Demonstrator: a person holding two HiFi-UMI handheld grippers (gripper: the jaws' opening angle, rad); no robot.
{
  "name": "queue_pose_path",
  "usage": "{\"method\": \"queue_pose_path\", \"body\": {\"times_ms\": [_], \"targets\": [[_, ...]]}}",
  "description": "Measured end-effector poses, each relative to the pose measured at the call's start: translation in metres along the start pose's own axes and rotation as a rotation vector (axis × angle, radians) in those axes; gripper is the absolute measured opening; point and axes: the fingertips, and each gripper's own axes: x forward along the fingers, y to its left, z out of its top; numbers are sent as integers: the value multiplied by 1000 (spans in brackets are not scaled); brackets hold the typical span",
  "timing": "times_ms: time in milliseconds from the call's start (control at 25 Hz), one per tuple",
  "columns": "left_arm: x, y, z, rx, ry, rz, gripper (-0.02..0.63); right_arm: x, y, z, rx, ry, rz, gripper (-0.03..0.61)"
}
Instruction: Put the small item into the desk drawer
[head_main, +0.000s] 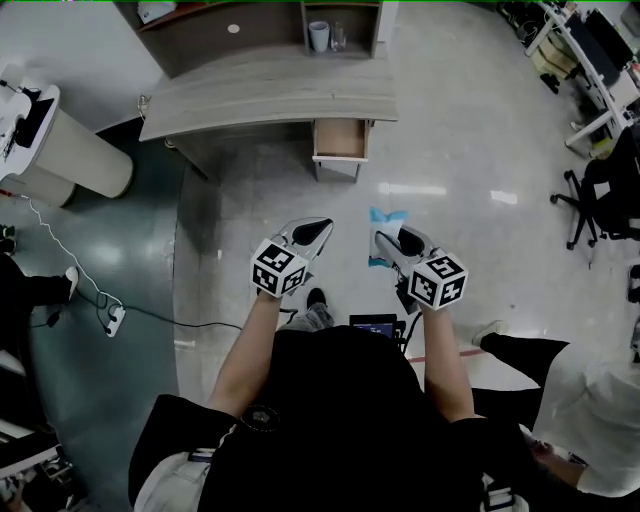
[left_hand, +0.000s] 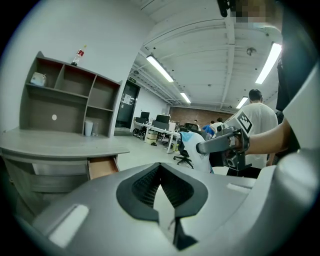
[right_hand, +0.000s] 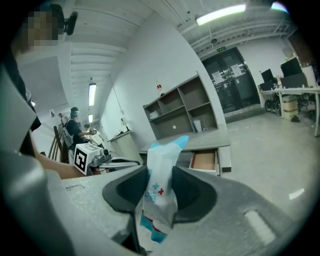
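Right hand-held gripper (head_main: 385, 245) grips packet (right_hand: 161, 170) facing open desk drawer (right_hand: 204, 160).

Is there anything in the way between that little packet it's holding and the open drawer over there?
Nothing visible does. The white-and-blue plastic packet is clamped in the right hand-held gripper, and only bare glossy floor lies between it and the open wooden drawer under the grey desk.
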Motion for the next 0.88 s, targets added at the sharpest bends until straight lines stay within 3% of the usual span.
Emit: {"method": "queue_pose_path", "body": {"times_ms": [480, 880], "targets": [[-3, 54, 13, -4, -4, -72, 2, 50, 5, 23, 23, -19, -66, 155], [-5, 64, 6, -19, 4, -94, 2, 60, 8, 22, 37, -11, -84, 155]]}}
